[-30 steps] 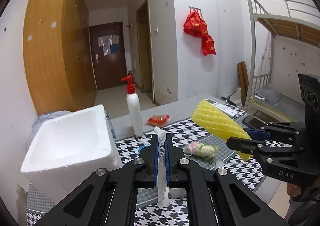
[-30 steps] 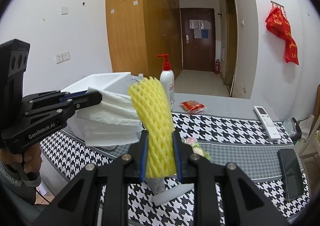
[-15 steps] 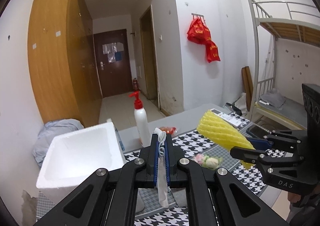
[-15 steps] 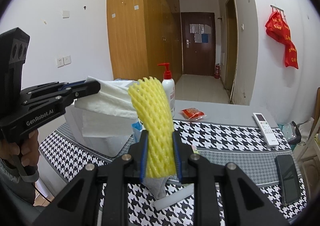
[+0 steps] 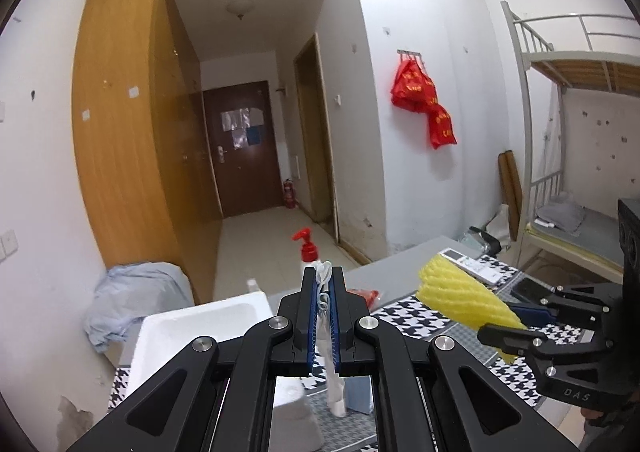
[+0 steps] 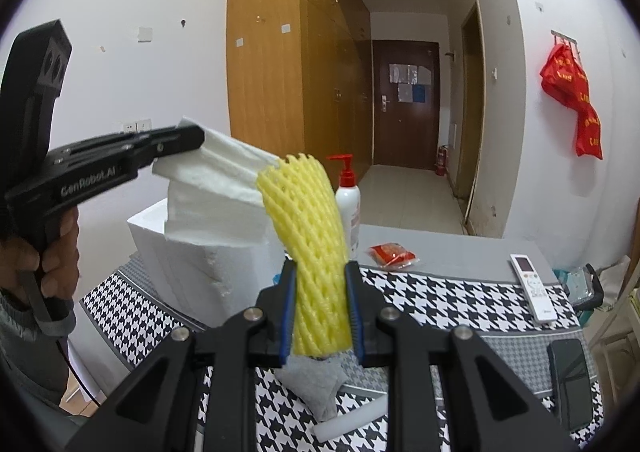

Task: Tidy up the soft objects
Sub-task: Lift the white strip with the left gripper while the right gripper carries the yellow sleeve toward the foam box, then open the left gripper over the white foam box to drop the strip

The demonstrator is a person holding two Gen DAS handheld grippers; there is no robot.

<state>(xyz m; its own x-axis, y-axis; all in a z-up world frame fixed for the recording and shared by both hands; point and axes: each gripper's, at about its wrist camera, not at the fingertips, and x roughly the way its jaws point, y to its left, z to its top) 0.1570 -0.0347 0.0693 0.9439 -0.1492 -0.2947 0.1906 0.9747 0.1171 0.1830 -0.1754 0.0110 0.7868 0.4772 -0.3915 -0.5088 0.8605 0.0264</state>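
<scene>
Left wrist: left tool (image 5: 324,316) pinches tissue (image 6: 224,176), hiding bottle (image 5: 310,252); right tool (image 6: 320,308) clamps foam net (image 6: 312,232).

Even, soft indoor light, no glare; both views sharp at centre, strongly bent with black corners at edges

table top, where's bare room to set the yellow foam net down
Free patch: the houndstooth cloth between the red packet and the remote, running toward the phone. The grey strip behind the packet is also bare. Crowded: the left, taken by the foam box and pump bottle, and the near edge, with a grey cloth and white tube.
</scene>
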